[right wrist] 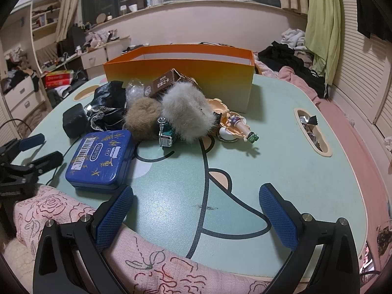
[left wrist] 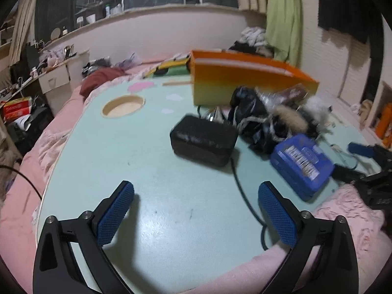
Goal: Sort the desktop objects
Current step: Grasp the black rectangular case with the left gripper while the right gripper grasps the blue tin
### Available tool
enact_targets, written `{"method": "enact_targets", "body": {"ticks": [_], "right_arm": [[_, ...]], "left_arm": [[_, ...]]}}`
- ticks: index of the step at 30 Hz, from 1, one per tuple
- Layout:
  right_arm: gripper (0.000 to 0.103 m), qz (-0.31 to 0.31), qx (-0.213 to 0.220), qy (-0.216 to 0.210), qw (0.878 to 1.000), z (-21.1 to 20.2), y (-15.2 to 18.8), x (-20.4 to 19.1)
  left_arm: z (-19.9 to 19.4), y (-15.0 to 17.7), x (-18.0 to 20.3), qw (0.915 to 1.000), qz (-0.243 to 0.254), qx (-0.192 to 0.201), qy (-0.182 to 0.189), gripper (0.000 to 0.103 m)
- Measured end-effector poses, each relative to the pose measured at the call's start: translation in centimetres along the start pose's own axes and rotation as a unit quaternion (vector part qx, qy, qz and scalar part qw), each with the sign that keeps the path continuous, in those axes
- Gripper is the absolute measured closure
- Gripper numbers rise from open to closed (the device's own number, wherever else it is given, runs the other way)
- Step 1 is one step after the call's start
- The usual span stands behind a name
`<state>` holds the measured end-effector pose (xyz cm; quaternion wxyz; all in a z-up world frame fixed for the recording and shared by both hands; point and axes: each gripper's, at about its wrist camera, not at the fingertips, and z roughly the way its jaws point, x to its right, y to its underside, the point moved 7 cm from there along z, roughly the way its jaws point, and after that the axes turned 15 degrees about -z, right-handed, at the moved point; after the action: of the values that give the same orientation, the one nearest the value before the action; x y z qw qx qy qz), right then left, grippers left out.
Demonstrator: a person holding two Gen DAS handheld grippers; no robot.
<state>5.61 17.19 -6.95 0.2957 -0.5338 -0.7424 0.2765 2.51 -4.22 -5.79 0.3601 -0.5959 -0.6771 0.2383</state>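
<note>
A pile lies on the mint lap table in front of an orange box: a blue tin, a black adapter, a brown fur puff, a grey fur puff, a small toy truck, a figurine, a brown card box and black fabric. My right gripper hovers open at the near edge, nothing between its fingers. My left gripper is open too, short of the black adapter and left of the blue tin. The orange box stands behind.
Pink bedding surrounds the table. A round cup hole is cut at the far left, and a slot with wrappers at the right. A black cable runs from the adapter over the near edge. Clothes pile behind.
</note>
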Motion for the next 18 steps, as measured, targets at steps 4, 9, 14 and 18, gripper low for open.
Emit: {"method": "enact_targets", "body": {"ticks": [4, 9, 14, 18], "right_arm": [[0.000, 0.000, 0.000, 0.000, 1.000, 0.0, 0.0, 0.0], [0.000, 0.000, 0.000, 0.000, 1.000, 0.1, 0.0, 0.0], [0.000, 0.000, 0.001, 0.000, 1.000, 0.1, 0.0, 0.0], [0.000, 0.004, 0.006, -0.002, 1.000, -0.2, -0.1, -0.2]], "left_arm": [[-1.3, -2.2, 0.4, 0.9992, -0.008, 0.022, 0.033, 0.005], [0.5, -4.6, 1.4, 0.9991, 0.025, 0.009, 0.034, 0.005], [3.1, -5.1, 2.0, 0.9978, 0.055, -0.024, 0.030, 0.005], [4.4, -4.7, 1.5, 0.9965, 0.032, -0.060, 0.050, 0.039]]}}
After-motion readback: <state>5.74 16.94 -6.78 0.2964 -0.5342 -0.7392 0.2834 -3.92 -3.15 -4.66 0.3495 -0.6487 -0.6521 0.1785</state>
